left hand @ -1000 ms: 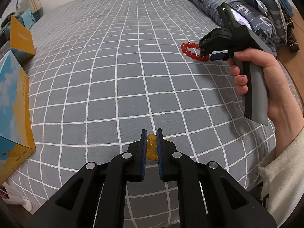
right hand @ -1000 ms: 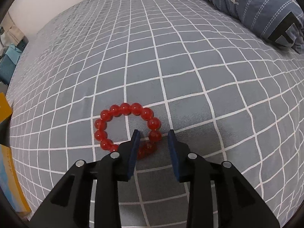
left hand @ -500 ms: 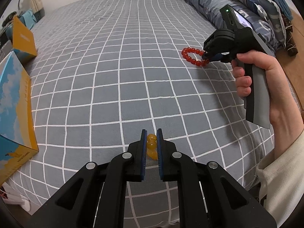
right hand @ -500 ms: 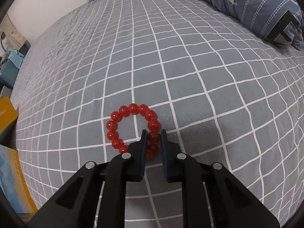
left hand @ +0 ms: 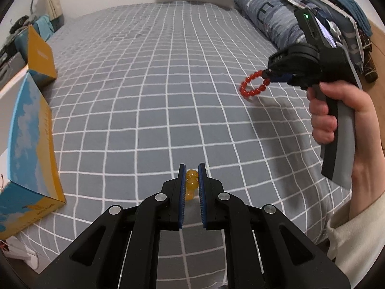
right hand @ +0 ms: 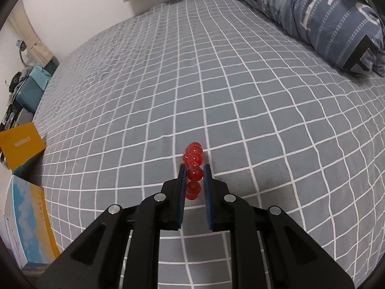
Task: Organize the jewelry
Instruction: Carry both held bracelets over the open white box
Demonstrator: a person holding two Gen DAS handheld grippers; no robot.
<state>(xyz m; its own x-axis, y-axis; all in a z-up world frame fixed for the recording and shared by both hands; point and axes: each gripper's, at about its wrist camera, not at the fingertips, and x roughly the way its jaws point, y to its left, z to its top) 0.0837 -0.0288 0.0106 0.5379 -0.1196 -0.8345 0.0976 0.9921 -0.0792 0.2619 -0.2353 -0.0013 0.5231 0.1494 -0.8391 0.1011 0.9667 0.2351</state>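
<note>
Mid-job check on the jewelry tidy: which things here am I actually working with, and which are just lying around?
In the job:
- red bead bracelet, pinched in the right gripper, lifted off the bed
- amber bead bracelet, pinched in the left gripper

Lying about:
- checked bedspread
- blue-and-yellow box
- yellow box
- striped pillow

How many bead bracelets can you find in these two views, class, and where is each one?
2. The red bracelet hangs above the bed, pinched in the right hand-held gripper. The yellow bracelet is clamped in the left hand-held gripper, mostly hidden. Others could be out of view.
</note>
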